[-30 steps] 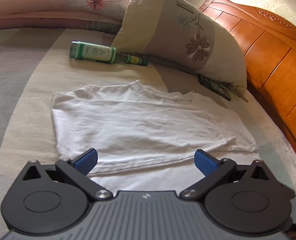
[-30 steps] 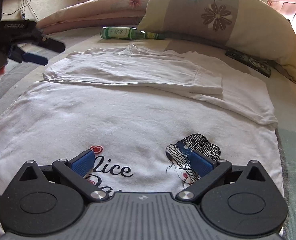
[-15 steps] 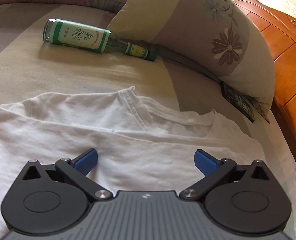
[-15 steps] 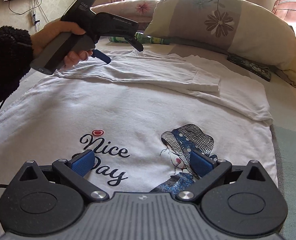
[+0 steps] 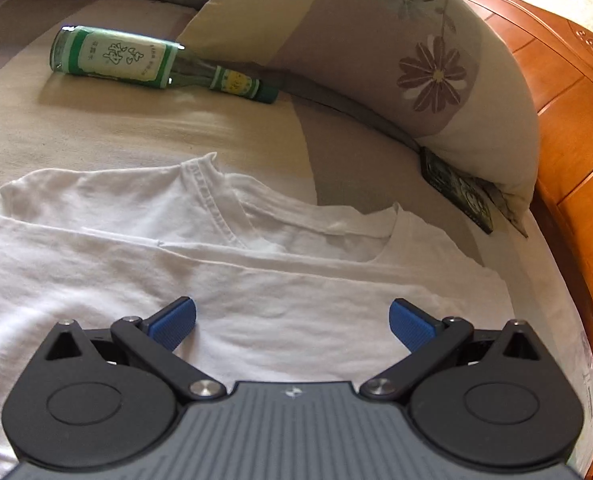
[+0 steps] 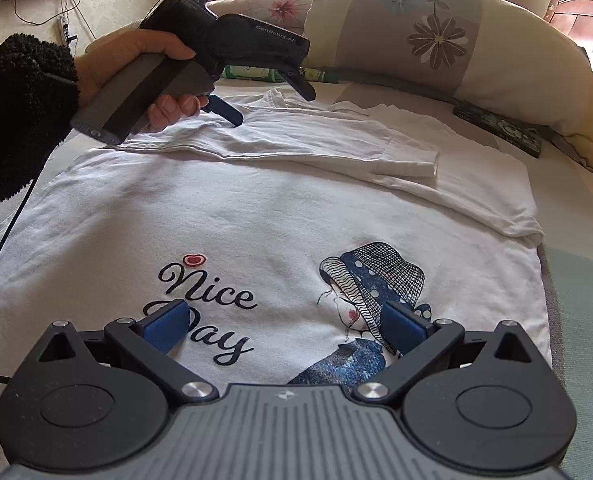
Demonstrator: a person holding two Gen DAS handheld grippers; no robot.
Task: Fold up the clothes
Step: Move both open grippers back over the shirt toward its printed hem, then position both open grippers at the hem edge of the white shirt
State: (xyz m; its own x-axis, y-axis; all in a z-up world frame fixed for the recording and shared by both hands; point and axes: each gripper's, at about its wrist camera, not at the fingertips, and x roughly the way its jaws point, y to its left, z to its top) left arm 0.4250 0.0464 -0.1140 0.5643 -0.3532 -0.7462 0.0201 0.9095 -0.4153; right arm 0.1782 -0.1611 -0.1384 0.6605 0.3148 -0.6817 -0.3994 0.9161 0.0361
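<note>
Lying flat on the bed, the white printed T-shirt has both sleeves folded in across its chest, below the neckline; its print half is spread out flat, so the sleeve fold shows done and the lengthwise fold of the body looks left. Left gripper hovers just short of the neckline, jaws spread, holding nothing. Right gripper hangs over the print, well short of the neckline, also released. Green glass bottle lies beyond the neckline, beside the pillow.
</note>
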